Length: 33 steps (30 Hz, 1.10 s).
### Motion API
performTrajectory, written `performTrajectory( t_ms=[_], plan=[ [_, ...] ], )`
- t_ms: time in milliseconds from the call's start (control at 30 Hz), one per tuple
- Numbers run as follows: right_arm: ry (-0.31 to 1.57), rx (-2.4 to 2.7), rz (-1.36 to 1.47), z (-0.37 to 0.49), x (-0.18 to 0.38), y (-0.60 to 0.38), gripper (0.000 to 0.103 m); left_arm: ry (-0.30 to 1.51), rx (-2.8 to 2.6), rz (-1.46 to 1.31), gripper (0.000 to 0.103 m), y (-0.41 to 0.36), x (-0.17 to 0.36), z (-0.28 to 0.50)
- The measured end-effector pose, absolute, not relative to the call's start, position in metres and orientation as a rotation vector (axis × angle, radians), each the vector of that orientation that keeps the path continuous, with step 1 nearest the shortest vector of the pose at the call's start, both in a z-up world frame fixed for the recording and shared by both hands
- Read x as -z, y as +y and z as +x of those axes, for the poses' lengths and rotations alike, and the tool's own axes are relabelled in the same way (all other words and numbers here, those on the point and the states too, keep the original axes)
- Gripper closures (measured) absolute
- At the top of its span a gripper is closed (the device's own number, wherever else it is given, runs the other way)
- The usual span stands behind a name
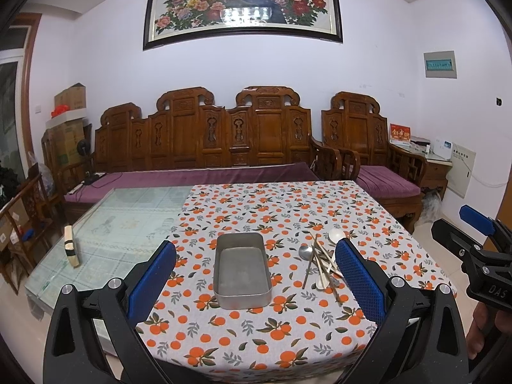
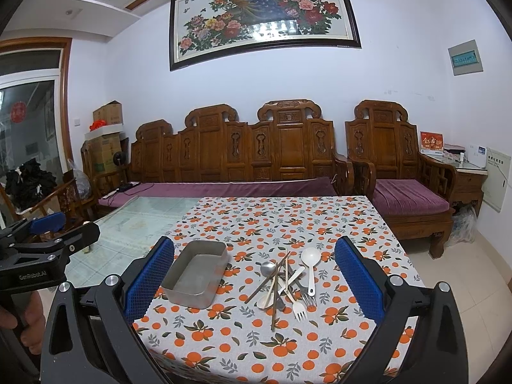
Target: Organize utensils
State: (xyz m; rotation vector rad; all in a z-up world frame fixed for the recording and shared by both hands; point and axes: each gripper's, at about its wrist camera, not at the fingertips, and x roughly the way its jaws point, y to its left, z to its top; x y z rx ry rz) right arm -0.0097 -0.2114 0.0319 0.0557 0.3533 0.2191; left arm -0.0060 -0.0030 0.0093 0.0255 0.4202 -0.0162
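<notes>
Living room w/ a carved dark-wood bench along the back wall; in front, a surface covered by an orange-fruit-print cloth (image 2: 288, 345). On it sits an empty rectangular grey metal tin (image 2: 196, 273), long axis running away from the cameras. Just right of the tin lies a tangled pile of utensils (image 2: 284, 283): brown wooden chopsticks, a round steel spoon, a white plastic ladle-spoon (image 2: 310, 267) at the pile's right edge, plus white and metal forks w/ tines pointing toward the near edge. Most handles run roughly near-to-far, crossed over each other.

Left gripper (image 1: 256, 291) is released, blue-padded fingers spread wide, nothing between them, lined up on the tin. Right gripper (image 2: 254, 284) is also spread and empty, pile sitting in its gap but further out, so the right is nearer the utensils.

Likely first move: right picks one piece off the pile. Near edge of the surface is close below the pile; open cloth lies right of and beyond the tin. Overlaps mean neighbours may drag.
</notes>
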Motion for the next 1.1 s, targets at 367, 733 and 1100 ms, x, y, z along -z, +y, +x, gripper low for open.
performTrajectory(
  t_ms=[367, 733, 1100],
  plan=[
    [0.352, -0.222, 0.056, -0.0113, -0.0355, -0.2094, 0.003, 0.422, 0.015, 0.026, 0.007, -0.0036, -0.0096, -0.0053],
    [0.351, -0.222, 0.055, -0.0112, -0.0346, -0.2093, 0.003, 0.421, 0.016, 0.024, 0.007, -0.0031, -0.0087, -0.0058],
    [0.351, -0.223, 0.057, -0.0118, -0.0358, -0.2085, 0.003, 0.416, 0.011, 0.034, 0.007, -0.0060, -0.0100, -0.0049]
  ],
)
